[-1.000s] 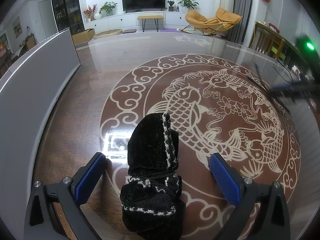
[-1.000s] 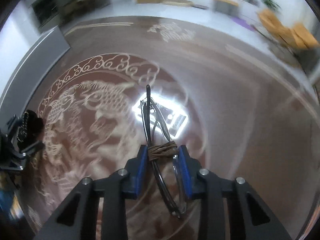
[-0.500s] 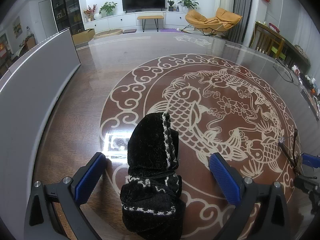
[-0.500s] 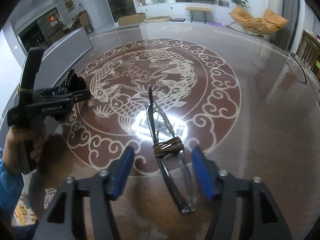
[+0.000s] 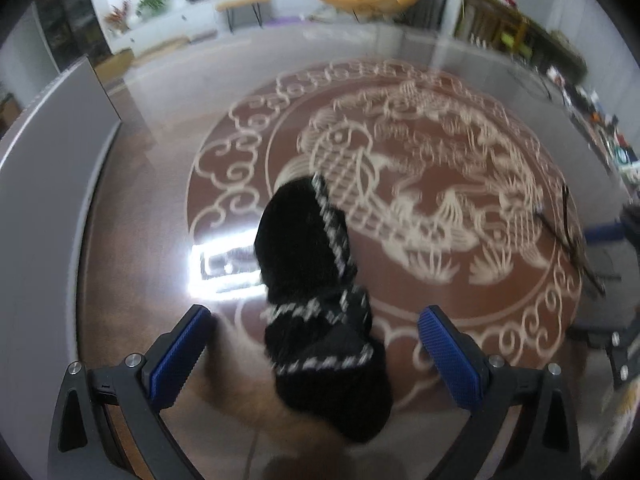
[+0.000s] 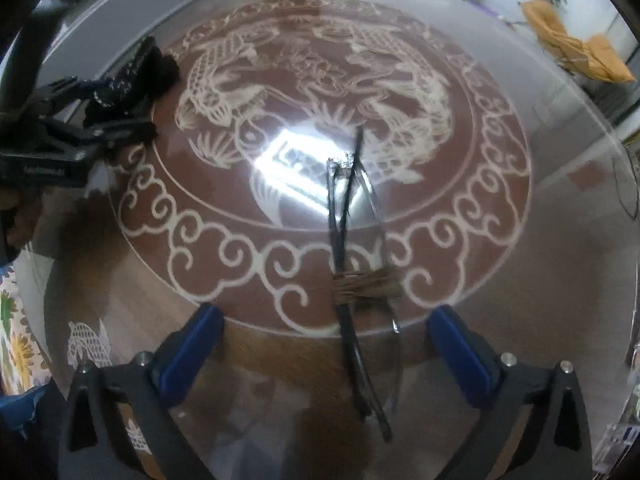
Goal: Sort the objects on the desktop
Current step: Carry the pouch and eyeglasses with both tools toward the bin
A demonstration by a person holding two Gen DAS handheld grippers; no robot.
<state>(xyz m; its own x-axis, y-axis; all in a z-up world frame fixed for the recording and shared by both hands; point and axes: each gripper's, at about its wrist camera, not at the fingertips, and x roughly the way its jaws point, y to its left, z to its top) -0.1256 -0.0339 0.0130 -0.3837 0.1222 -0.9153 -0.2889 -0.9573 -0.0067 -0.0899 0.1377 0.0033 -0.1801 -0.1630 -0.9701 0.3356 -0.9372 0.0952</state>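
Note:
A black knitted pouch with white trim [image 5: 316,280] lies on the round glass table [image 5: 400,80], between the blue pads of my open left gripper [image 5: 312,348]. Folded black glasses bound with a brown band [image 6: 352,264] lie on the glass between the pads of my open right gripper [image 6: 328,352], untouched by either pad. The glasses also show at the right edge of the left wrist view [image 5: 568,232]. The pouch [image 6: 136,76] and the left gripper [image 6: 68,136] show at the left of the right wrist view.
The table top carries a brown and cream fish pattern [image 5: 380,184] and a bright light reflection [image 6: 296,160]. A grey panel [image 5: 48,152] stands along the table's left side. Clutter lies by the far right edge [image 5: 600,128]. A living room lies beyond.
My right gripper opened from shut on the glasses and let them go onto the table, then opened wider. The left gripper stayed open around the pouch, with a slight shift of view.

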